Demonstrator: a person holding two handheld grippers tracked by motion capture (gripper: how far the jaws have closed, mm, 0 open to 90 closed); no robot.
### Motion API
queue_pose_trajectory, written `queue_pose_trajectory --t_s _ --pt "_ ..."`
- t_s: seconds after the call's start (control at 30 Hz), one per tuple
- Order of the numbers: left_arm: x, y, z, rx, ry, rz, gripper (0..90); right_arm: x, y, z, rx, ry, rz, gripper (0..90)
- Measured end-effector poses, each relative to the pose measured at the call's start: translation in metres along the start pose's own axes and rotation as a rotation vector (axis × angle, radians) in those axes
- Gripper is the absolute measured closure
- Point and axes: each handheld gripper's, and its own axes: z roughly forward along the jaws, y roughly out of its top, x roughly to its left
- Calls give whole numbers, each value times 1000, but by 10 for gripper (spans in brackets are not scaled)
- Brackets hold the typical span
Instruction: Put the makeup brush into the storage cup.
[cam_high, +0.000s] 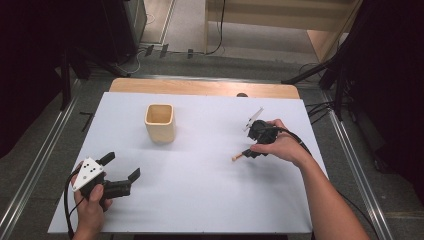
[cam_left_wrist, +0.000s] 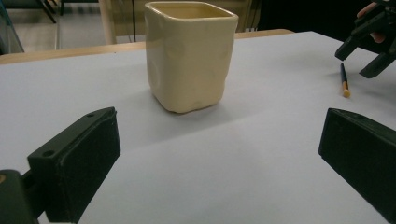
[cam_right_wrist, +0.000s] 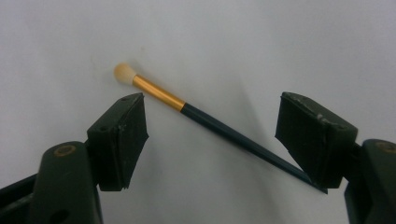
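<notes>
Brush (cam_right_wrist: 196, 114) lies flat on table (cam_high: 200, 175), well right of cream cup (cam_high: 160, 122). We see right gripper (cam_right_wrist: 210, 135) low over it, fingers (cam_right_wrist: 119, 140) spread either side of handle, not pinching. Left gripper (cam_high: 120, 172) sits near cup's front-left, fingers wide apart, nothing between.

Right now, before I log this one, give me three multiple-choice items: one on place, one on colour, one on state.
1. Where does the brush lie?
A. in the cup
B. on the table, between the right gripper's jaws
C. beside the left gripper

2. What colour is the cup?
A. cream
B. red
C. blue

3. How is the left gripper?
A. shut on the cup
B. shut on the brush
C. open, holding nothing

B: the right gripper straddles the brush on the table.
A: its walls are cream.
C: its jaws stand wide apart.
</notes>
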Motion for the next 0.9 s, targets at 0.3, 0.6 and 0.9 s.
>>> queue_pose_trajectory --t_s 0.3,0.6,0.9 --pt "0 0 0 4 -3 5 0 1 3 9 82 -30 -85 310" --pt "-1 0 1 4 -6 3 0 -1 1 16 133 -22 -117 361" --pt "-1 0 2 6 -12 8 0 -1 8 19 200 26 -138 555"
